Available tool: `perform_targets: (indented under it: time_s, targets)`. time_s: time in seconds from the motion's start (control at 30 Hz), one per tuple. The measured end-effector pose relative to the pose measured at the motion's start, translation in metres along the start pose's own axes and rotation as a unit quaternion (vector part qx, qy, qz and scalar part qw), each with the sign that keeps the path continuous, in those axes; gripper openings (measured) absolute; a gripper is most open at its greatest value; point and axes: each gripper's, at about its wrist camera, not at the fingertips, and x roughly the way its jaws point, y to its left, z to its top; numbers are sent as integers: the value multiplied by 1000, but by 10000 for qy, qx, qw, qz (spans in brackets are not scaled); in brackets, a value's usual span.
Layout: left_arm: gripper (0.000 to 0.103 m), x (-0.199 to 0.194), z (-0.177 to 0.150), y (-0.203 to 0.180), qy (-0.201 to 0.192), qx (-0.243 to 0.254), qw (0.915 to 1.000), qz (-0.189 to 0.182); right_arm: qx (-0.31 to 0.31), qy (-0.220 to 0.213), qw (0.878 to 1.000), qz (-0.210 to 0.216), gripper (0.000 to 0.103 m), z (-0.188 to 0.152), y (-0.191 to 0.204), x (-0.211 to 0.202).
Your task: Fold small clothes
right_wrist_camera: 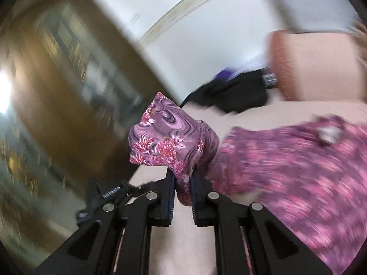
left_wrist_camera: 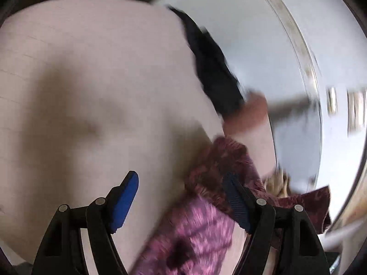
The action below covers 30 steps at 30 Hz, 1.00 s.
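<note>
Writing: none legible | right hand-held gripper (right_wrist_camera: 182,190) clamped on floral garment (right_wrist_camera: 169,137) | left hand-held gripper (left_wrist_camera: 181,202) apart

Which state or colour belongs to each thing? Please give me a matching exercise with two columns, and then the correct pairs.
Column one:
1. left tool
2. right tool
3. floral cloth
4. garment at the far edge of the table

Column two:
A. black
B. pinched at one bunched corner, pink and purple
C. open, with nothing pressed between its blue pads
D. shut on fabric

Right pairs: 1-C, 2-D, 3-B, 4-A
</note>
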Motion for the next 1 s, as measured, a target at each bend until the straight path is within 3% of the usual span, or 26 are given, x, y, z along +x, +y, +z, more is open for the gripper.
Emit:
perform_targets:
  time_s: [0.03, 0.13, 0.23, 0.33, 0.4, 0.5, 0.6, 0.67, 0.8, 0.83, 0.87, 0.9, 0.97, 1.0]
  targets:
    - [79, 9, -9, -9, 140, 148, 9998, -21, 308, -260, 9989, -218, 12, -8, -27, -29]
    - [79, 42, -45, -35, 701, 557, 9959, -87, 660, -513, 9928, -856, 12, -39, -79, -57]
    - [79, 77, -84, -57, 1246, 1022, 9869, 23, 934, -154, 9871, -1290, 12, -70, -128, -49]
    - [79, 100, -119, -71, 1556, 1409, 9776, 158, 1507, -65, 9813, -1198, 12, -98, -164, -51]
    - [79, 111, -133, -78, 1696, 1599, 9722, 229, 1610, -141, 9792, -1229, 19, -109, -169, -60]
    - [79, 126, -151, -85, 1862, 1809, 9650, 367, 1788, -131, 9738, -1397, 46, -118, -185, -82]
    - [79, 128, -159, -78, 1863, 1968, 9612, 509, 2031, -279, 9669, -1516, 53, -128, -205, -116]
    - [79, 130, -160, -76, 1859, 1994, 9602, 602, 2092, -382, 9659, -1477, 75, -124, -218, -137]
    - [80, 134, -156, -69, 1852, 1896, 9618, 691, 1792, 165, 9658, -1869, 79, -95, -244, -120]
    - [80, 135, -155, -67, 1851, 1855, 9624, 715, 1820, 503, 9557, -2258, 79, -90, -255, -103]
    - [79, 136, -154, -66, 1860, 1819, 9628, 730, 1844, 709, 9501, -2413, 78, -92, -262, -95]
    - [79, 138, -153, -65, 1878, 1769, 9633, 748, 1809, 895, 9488, -2429, 71, -94, -266, -87]
    - [79, 141, -153, -63, 1909, 1726, 9631, 791, 1677, 1200, 9513, -2289, 16, -101, -263, -68]
    - [79, 142, -154, -62, 1931, 1716, 9625, 829, 1616, 1302, 9526, -2223, 5, -102, -258, -64]
